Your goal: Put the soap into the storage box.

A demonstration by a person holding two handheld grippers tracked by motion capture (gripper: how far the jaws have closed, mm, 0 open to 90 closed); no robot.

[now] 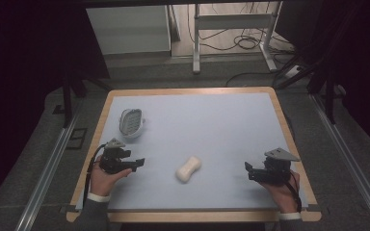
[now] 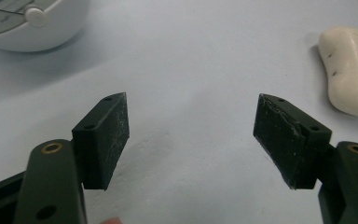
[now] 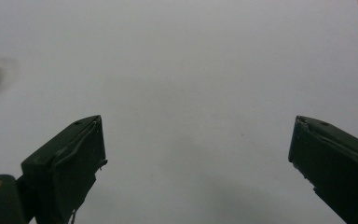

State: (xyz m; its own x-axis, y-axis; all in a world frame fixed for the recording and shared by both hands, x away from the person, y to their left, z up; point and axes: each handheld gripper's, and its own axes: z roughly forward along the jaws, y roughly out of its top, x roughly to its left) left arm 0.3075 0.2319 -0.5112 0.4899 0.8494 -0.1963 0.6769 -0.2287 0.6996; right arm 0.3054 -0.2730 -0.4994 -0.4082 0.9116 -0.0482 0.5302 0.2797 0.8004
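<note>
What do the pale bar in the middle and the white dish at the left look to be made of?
Bar: probably soap; matte, waxy cream surface with small dark nicks, rounded and waisted. Dish: likely moulded plastic; smooth, slightly glossy white shell around a slotted grey insert.

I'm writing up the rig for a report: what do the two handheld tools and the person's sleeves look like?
Both the left tool and the right tool are black, each with two blocky jaws, brass-coloured pivot pins, a grey three-cornered plate on top and a trailing black cable. The jaw pads look scuffed. The sleeves are dark grey with white cuffs.
</note>
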